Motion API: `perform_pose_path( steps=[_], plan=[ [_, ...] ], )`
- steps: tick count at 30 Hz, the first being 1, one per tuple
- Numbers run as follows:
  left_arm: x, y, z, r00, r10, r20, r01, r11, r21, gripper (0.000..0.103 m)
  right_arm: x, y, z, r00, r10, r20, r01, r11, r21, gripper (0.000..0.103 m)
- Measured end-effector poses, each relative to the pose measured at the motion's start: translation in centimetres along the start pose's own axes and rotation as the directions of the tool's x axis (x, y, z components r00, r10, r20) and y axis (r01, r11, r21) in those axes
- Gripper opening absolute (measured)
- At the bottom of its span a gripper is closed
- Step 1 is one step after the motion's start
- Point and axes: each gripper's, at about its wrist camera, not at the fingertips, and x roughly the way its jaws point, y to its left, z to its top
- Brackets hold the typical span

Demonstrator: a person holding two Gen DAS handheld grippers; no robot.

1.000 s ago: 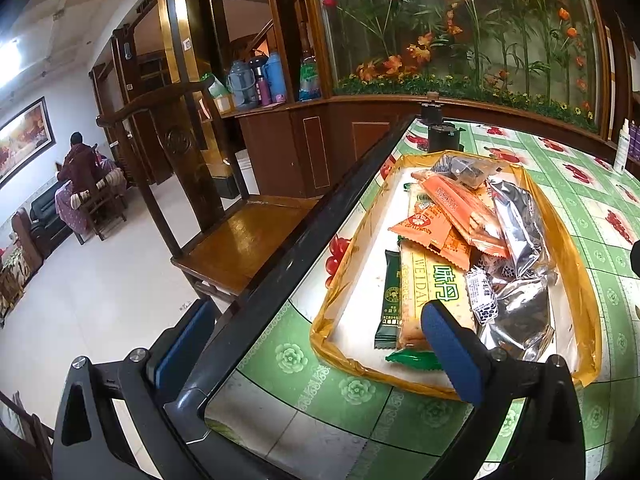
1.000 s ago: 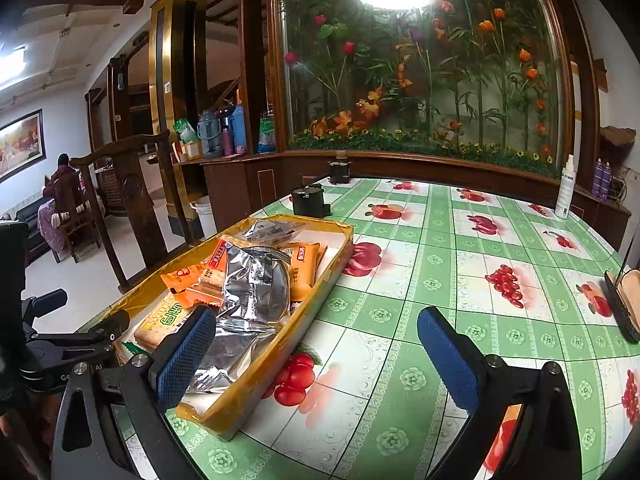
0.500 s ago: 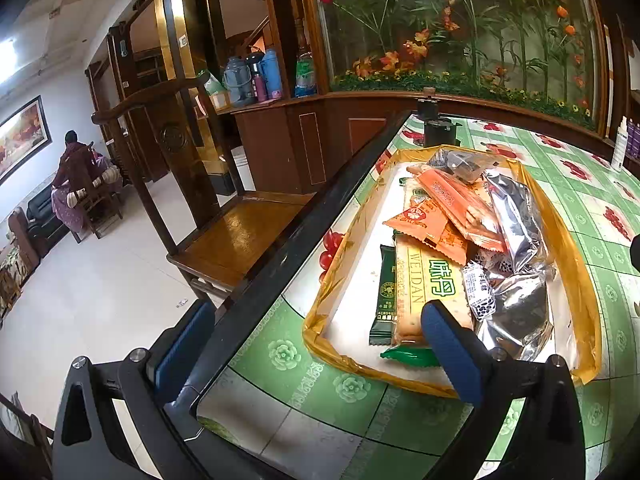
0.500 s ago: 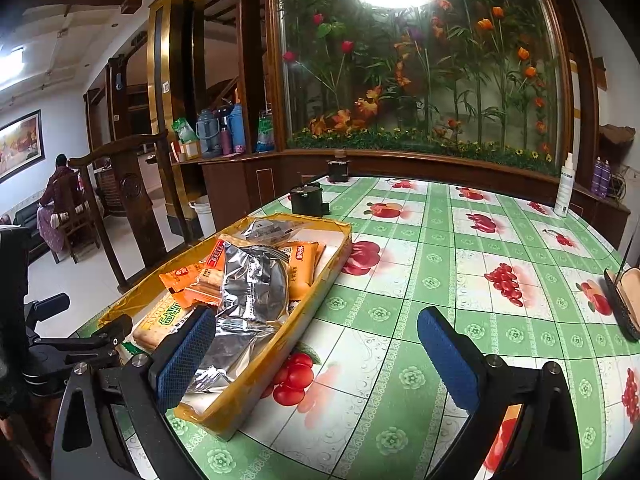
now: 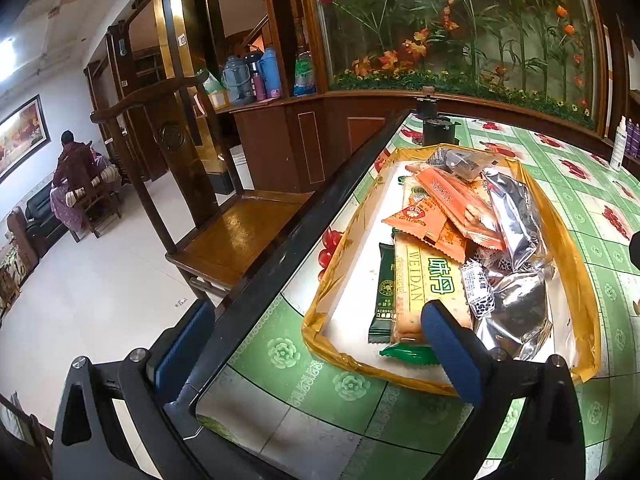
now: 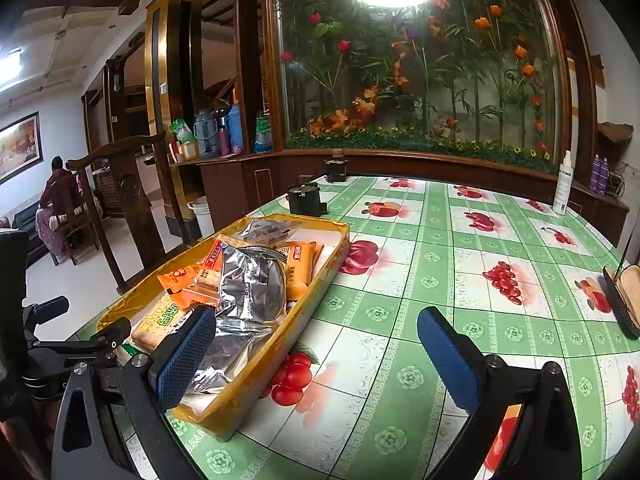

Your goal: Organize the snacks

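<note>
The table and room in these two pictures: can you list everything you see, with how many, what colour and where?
Tray: one, yellow-rimmed, near the table's left edge.
Cracker pack: one, yellow with green print, at the tray's near end.
Green bar: one, dark green, left of the cracker pack.
Orange packets: several, mid-tray; exact count unclear.
Foil bags: at least two, silver, along the tray's right side.
Tablecloth: one, green and white with red fruit.
Black containers: two, beyond the tray.
Spray bottle: one, white, far right edge.
Wooden chair: one, brown, left of the table.
Seated person: one, far left.
Left gripper: blue pads, open.
Right gripper: blue pads, open.
</note>
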Motion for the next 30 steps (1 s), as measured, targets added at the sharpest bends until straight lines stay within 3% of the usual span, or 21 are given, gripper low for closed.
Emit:
perform_pose_path(
  steps=[24, 30],
  plan=[
    [0.03, -0.08, -0.04, 1.000, -0.001, -0.002, 0.001, 1.000, 0.001, 0.103, 0.02, -0.17, -0.01, 1.000, -0.001, -0.002, 0.001, 1.000, 0.002, 0.102],
    [0.04, -0.42, -0.69, 0.999, -0.039, -0.029, 0.039, 0.999, 0.015, 0.103, 0.04, -0.21, 0.01, 1.000, -0.001, -0.003, 0.001, 1.000, 0.002, 0.102]
  ],
)
